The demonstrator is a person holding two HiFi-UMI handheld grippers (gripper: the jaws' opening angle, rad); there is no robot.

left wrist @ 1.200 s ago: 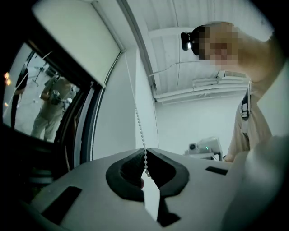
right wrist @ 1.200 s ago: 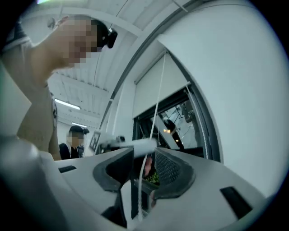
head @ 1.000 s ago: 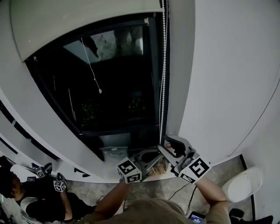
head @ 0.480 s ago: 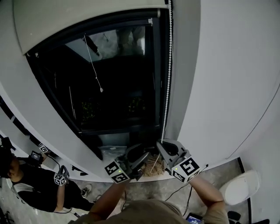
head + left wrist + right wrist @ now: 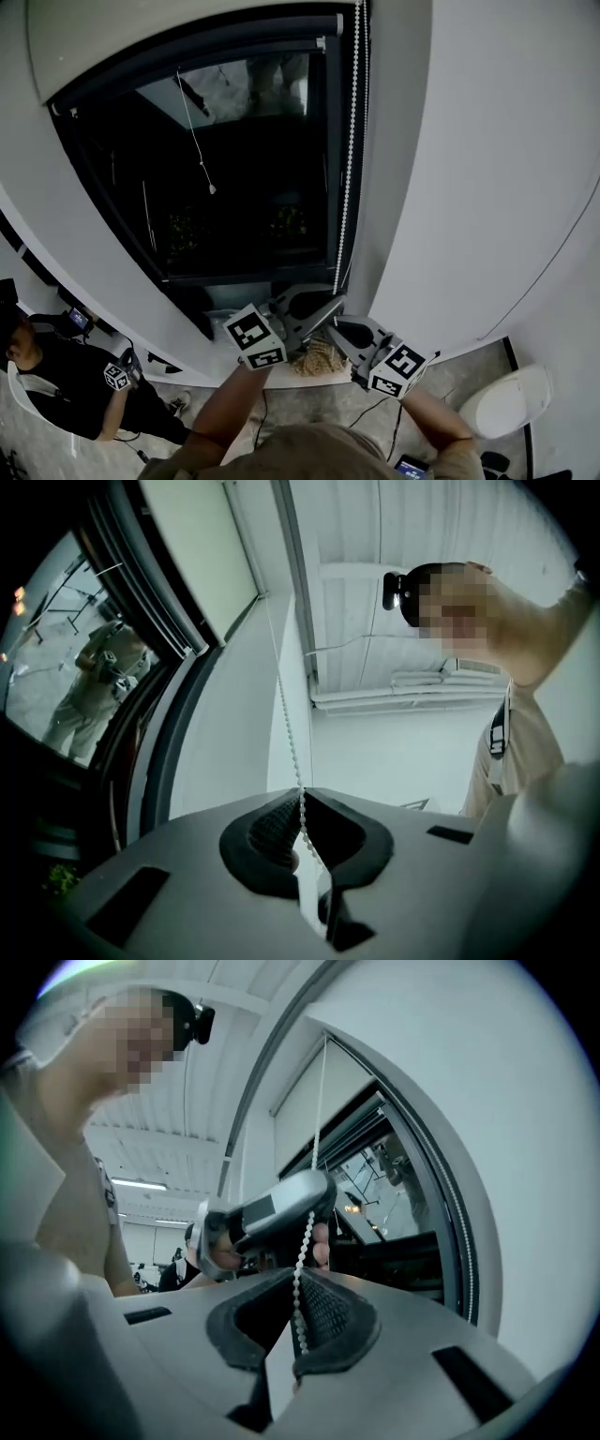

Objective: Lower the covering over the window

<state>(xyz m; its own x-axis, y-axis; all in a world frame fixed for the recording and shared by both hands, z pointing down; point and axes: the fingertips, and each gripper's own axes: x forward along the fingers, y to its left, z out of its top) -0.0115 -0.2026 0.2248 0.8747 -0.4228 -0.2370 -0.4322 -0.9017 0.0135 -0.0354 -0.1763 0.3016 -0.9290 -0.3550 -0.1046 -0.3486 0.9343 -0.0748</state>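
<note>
Head view showed the right gripper [image 5: 339, 330] nearest the person, low by the bottom right corner of the window [image 5: 253, 206]. Its jaws were pressed together on the bead chain [image 5: 350, 141], and the right gripper view showed the white beads pinched between the dark ribbed pads. Just above it on the same chain sat the left gripper [image 5: 335, 302], pointing toward the window's right edge. Its jaws had just been closing and were now clamped on the chain, which ran between the pads and rose up out of them in the left gripper view. From the two grippers the chain climbed close along the right edge of the window frame to the top right corner. The glass was dark and reflected a standing figure near its top. The blind [image 5: 178, 42], pale and smooth, covered only the strip along the window's top edge, so nearly all the glass was bare. A second person in black [image 5: 70, 389] stood at the lower left.
</note>
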